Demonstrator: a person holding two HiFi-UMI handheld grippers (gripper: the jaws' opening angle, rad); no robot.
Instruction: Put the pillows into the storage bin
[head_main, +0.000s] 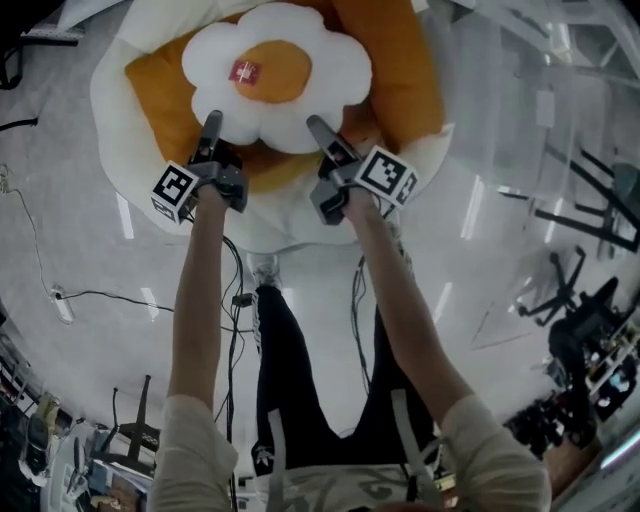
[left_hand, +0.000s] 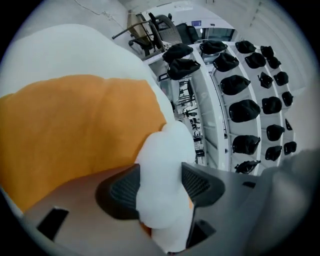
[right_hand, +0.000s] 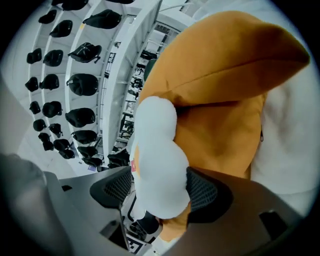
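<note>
- Big pillow (head_main: 165, 75), white rim with an orange centre: sits beneath the small one in the head view.
- Small fried-egg pillow (head_main: 275, 70), white with an orange middle and a red tag (head_main: 245, 71): held over the big pillow's centre.
- Left claw (head_main: 210, 128): clamped on its near-left white edge.
- Right claw (head_main: 322, 135): clamped on its near-right white edge.

Soft plush egg pillow (head_main: 275, 75), matt orange cloth cushion (head_main: 395, 70), ribbed black tool pads (right_hand: 201, 192)

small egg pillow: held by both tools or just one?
Both. The left tool and right tool each have jaws pinched on the white edge of the small egg pillow.
</note>
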